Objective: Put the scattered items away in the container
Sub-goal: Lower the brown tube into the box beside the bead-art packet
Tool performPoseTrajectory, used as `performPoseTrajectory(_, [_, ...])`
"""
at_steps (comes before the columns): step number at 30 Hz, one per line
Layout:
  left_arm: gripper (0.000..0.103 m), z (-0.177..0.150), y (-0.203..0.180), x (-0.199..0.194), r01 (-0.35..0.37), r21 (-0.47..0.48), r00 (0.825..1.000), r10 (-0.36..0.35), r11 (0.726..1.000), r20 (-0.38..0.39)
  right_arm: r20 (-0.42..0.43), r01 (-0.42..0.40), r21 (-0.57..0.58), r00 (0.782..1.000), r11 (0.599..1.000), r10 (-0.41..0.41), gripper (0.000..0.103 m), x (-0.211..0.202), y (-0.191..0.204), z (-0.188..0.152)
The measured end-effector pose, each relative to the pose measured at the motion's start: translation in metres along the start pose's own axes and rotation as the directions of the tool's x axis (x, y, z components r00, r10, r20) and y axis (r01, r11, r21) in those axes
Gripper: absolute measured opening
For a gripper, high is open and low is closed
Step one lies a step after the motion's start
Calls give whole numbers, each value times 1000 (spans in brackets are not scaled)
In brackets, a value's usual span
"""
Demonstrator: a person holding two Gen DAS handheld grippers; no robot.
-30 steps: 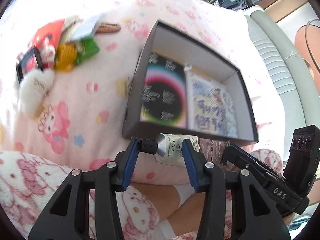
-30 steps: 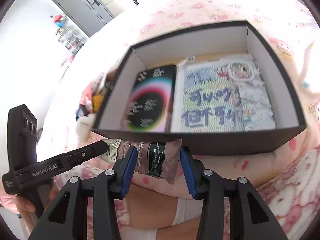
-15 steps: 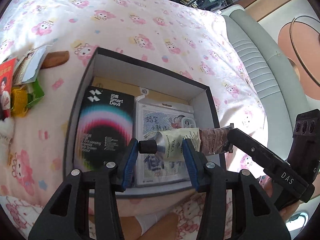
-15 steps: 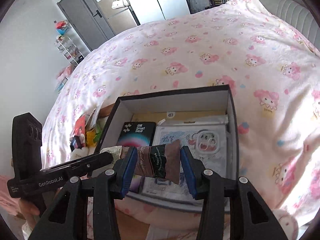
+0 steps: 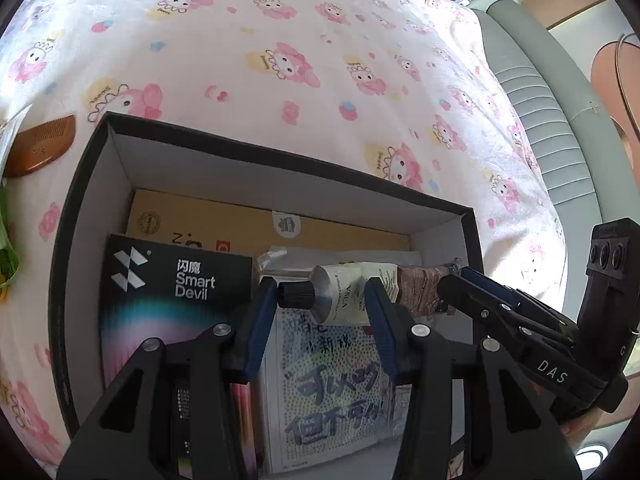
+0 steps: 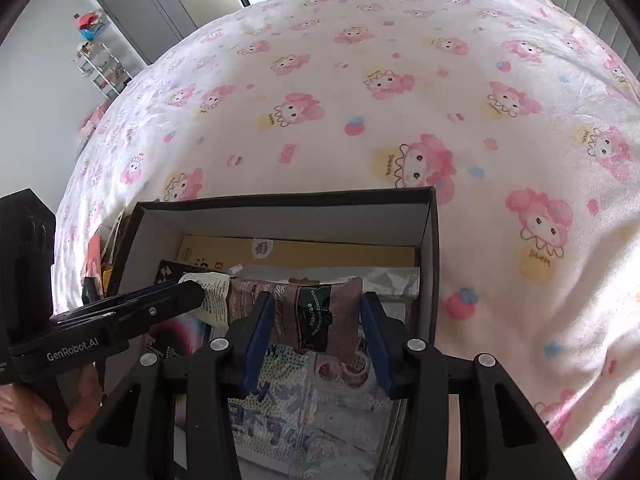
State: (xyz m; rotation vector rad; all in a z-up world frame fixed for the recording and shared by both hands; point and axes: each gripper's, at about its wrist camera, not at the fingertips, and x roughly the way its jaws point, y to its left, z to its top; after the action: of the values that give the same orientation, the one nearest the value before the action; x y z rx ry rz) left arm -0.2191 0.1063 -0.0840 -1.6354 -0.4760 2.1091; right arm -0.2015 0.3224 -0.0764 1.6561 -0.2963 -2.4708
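My left gripper [image 5: 326,306] is shut on a cream tube [image 5: 344,294] with a black cap, held crosswise over the open black box [image 5: 280,154]. Beside it, my right gripper [image 6: 312,320] is shut on a brown sachet [image 6: 316,314], which also hangs over the box [image 6: 280,200]. The sachet [image 5: 424,288] meets the tube's crimped end [image 6: 212,296]. Below them in the box lie a black Smart Devil carton [image 5: 172,280], a kraft carton [image 5: 240,228] and a printed phone-case pack [image 5: 332,392].
The box sits on a bed with a pink cartoon sheet [image 5: 320,60]. A wooden comb [image 5: 40,148] and a green packet [image 5: 8,256] lie left of it, with more loose items [image 6: 96,264] there. A grey headboard [image 5: 540,120] runs along the right.
Both grippers have moved forward from in front of the box's near wall to over its inside, carrying the tube and the sachet. Neither grip has changed.
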Motion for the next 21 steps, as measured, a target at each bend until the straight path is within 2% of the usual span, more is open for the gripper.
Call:
performPoseTrajectory(7, [47,17,10,37,-7,-33,998,5,999,-59,-24,30,14,999,999,-30,41,23,-12,12])
performPoseTrajectory(8, [44,18,11,42,-10,-32,998,8,999,-69,-16,47,-3,999,999,-47,41,24,-11,12])
performPoseTrajectory(11, [44,19,7,53,-20,-17,995,18,1000,-98,-11,20,-35,1000,999,-20,41,29,-1,13])
performPoseTrajectory(14, [44,18,2,52,-29,8,996,29,1000,-87,-5,96,-92,995,991,-97,41,33,9,11])
performPoseTrajectory(17, [44,18,2,42,-13,-6,998,13,1000,-55,12,73,-73,997,995,-73,41,28,4,10])
performPoseTrajectory(21, [44,18,6,27,-104,-35,994,105,994,27,36,65,9,997,998,-65,41,23,-8,11])
